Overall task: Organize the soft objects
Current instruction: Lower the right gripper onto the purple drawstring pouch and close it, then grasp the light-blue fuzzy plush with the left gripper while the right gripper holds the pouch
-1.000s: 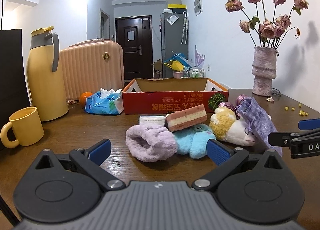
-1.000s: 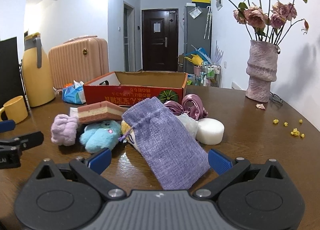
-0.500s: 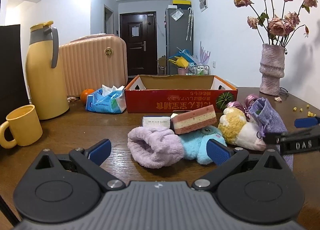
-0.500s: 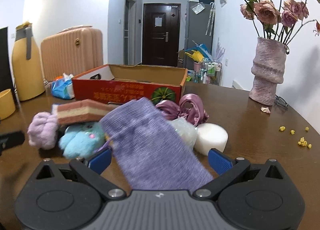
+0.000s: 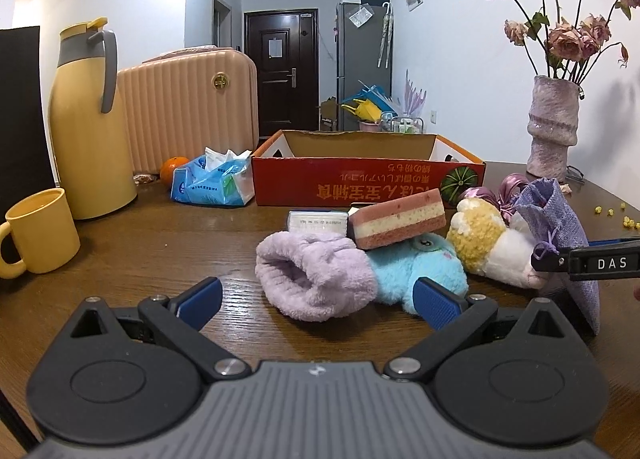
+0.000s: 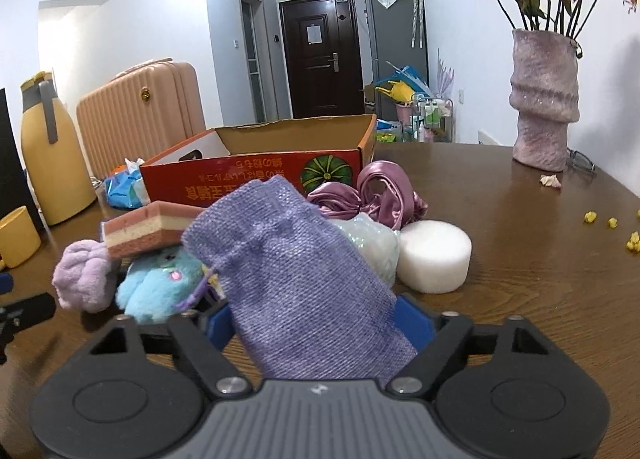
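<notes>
A pile of soft things lies on the wooden table in front of a red cardboard box [image 5: 368,183]: a lilac fleece roll [image 5: 312,275], a blue plush [image 5: 416,271], a pink-and-cream sponge [image 5: 400,219], a yellow-white plush [image 5: 488,247], satin scrunchies [image 6: 372,195] and a white foam puck [image 6: 434,255]. My right gripper [image 6: 320,323] is shut on a purple drawstring pouch [image 6: 296,275], also seen in the left wrist view [image 5: 560,219]. My left gripper [image 5: 316,299] is open and empty, just short of the fleece roll.
A yellow mug [image 5: 40,231] and yellow thermos [image 5: 88,119] stand at the left, with a tissue pack [image 5: 212,179], an orange [image 5: 172,167] and a pink suitcase [image 5: 188,107] behind. A vase of dried roses [image 6: 544,99] stands at the right. Yellow crumbs [image 6: 612,227] lie nearby.
My right gripper has moved in and closed on the purple pouch, which now stands tilted between its fingers. My left gripper has edged closer to the pile, still open.
</notes>
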`<action>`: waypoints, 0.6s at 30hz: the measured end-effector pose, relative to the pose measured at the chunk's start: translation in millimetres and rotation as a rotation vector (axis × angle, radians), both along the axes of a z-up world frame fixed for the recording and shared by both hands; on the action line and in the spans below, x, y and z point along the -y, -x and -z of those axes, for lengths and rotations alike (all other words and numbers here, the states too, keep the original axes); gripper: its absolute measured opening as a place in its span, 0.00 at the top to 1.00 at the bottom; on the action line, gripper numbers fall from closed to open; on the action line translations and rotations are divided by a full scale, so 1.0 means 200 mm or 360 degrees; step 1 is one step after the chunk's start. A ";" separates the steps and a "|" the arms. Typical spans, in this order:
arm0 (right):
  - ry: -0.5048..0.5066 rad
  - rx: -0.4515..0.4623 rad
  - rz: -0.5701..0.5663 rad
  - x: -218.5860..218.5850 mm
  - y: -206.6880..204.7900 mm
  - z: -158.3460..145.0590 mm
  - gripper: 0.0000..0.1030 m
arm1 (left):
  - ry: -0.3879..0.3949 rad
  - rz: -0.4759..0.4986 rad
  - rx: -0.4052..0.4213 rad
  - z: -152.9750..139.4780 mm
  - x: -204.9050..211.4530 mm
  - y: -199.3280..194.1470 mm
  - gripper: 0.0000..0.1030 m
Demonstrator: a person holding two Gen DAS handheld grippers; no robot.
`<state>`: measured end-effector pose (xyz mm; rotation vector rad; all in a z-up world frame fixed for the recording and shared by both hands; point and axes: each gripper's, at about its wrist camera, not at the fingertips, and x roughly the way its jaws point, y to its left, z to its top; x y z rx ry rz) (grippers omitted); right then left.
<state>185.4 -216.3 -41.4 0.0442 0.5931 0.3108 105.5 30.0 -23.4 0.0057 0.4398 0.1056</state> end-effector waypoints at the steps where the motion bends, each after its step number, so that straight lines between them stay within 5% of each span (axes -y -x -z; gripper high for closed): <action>1: -0.0011 -0.0002 -0.0003 0.00 0.00 0.00 0.32 | -0.0001 0.0002 -0.0001 0.00 0.00 0.00 0.00; 8: -0.0058 0.0024 -0.0003 0.03 0.04 -0.02 0.65 | 0.0002 -0.0006 -0.0013 0.01 0.00 -0.01 0.00; 18: -0.0089 0.0174 0.0086 0.08 0.13 -0.08 0.71 | -0.0005 0.0005 0.0009 0.01 0.01 0.00 0.00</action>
